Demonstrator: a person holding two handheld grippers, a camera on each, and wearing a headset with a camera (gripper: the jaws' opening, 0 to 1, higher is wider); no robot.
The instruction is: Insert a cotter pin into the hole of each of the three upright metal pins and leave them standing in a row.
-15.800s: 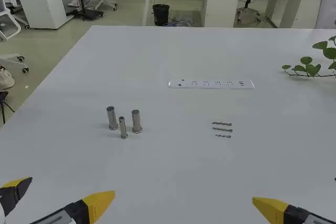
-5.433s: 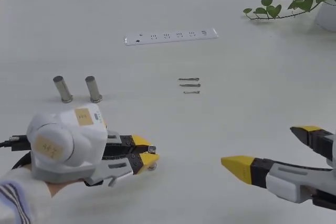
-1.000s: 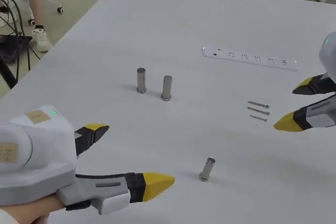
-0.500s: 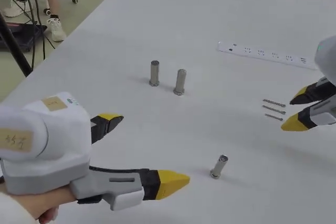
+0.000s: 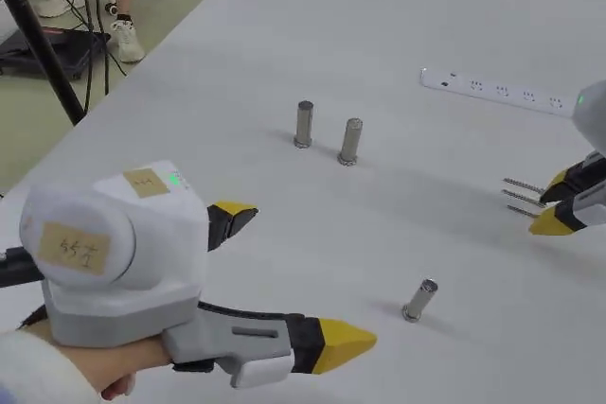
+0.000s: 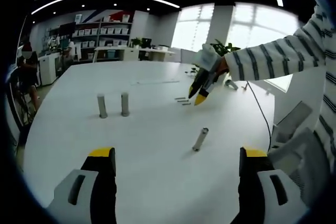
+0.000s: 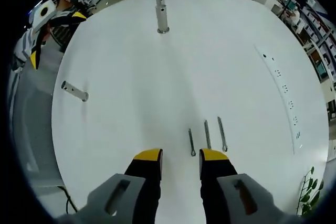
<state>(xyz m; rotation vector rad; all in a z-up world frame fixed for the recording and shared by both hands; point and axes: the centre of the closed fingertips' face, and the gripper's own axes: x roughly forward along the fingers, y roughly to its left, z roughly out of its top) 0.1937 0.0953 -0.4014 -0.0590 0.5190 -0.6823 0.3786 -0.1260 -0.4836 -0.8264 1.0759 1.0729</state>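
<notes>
Two smooth steel upright pins (image 5: pixel 304 125) stand on the matte white surface (image 5: pixel 398 35), the third pin (image 5: pixel 419 299) at their 5 o'clock. Three wiry cotter pins (image 7: pixel 207 134) (parallel) lie at 12 o'clock of the narrowly parted right claw (image 7: pixel 181 155). The left claw (image 6: pixel 176 156) gapes wide.

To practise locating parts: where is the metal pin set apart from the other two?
In the head view, the lone pin sits just right of the left gripper, nearer the person than the paired pins and left of the cotter pins.

White power strip (image 5: pixel 492 92), white table (image 5: pixel 379 7), black stand leg (image 5: pixel 42 50)
</notes>
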